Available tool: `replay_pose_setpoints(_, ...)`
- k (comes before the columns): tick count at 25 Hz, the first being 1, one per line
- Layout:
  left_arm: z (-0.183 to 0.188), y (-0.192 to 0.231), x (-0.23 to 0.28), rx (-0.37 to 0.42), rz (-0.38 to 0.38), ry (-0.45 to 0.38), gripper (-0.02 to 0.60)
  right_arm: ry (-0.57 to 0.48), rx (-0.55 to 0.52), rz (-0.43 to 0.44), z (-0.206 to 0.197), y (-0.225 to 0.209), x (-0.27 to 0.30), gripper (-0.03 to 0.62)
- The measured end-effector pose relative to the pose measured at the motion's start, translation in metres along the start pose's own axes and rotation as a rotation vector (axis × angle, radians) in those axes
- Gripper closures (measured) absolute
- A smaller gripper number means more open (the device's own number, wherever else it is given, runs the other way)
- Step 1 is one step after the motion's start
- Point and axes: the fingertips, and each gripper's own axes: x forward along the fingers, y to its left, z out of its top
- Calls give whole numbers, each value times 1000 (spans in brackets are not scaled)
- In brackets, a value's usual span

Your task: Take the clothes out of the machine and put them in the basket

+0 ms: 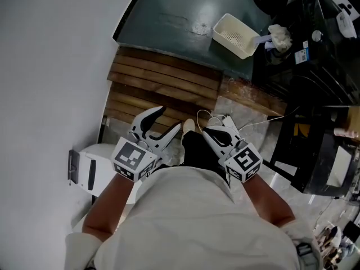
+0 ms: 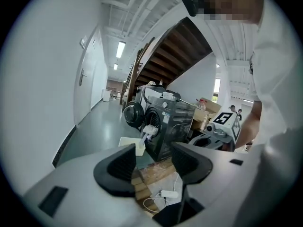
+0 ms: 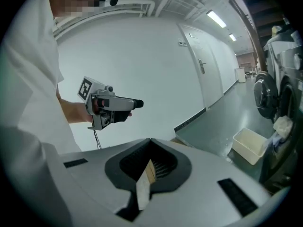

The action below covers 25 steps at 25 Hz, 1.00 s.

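- Clothes (image 1: 280, 37): all I can see of them is one white crumpled wad. It hangs at the front of the dark machine (image 1: 306, 55), about 1 o'clock from my claws and well apart from both.
- I judge the wad to be soft, limp and light, perhaps damp and clingy. More fabric may trail back into the drum, which I cannot see into, so it could drag when pulled.
- I would grip a thick fold in the bulge of the wad, not a thin edge. Bunched cloth should give the pads something to bite on.
- The basket (image 1: 236, 35) is a white, stiff, rectangular plastic tub whose bottom seems dotted with small holes. It stands open-topped on the floor (image 1: 169, 16), just beside the wad at its 9 o'clock.
- The left claw (image 1: 167, 120) is spread, with nothing between its dark ribbed pads.
- The right claw (image 1: 209, 131) has its tips pressed together and holds nothing.
- The floor is smooth, glossy grey-green, and rough wooden slats (image 1: 163, 77) lie at 12 o'clock.
- A thin white cable (image 1: 247, 125) lies loose near the right claw and looks to me like a snag risk.
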Motion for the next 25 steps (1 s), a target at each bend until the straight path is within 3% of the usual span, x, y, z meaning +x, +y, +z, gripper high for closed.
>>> replay_pose_setpoints(9,89,15,50,58,-48,19,354,-59,53,-51,61,-53,-13,589)
replay_pose_setpoints(17,125,23,105,102,-160,38,354,-88,140,-164,73,-96,-25,590)
replay_pose_setpoints(25,148,66,165,110,-277,65,354,-80,171,-259,99,-146,3,589)
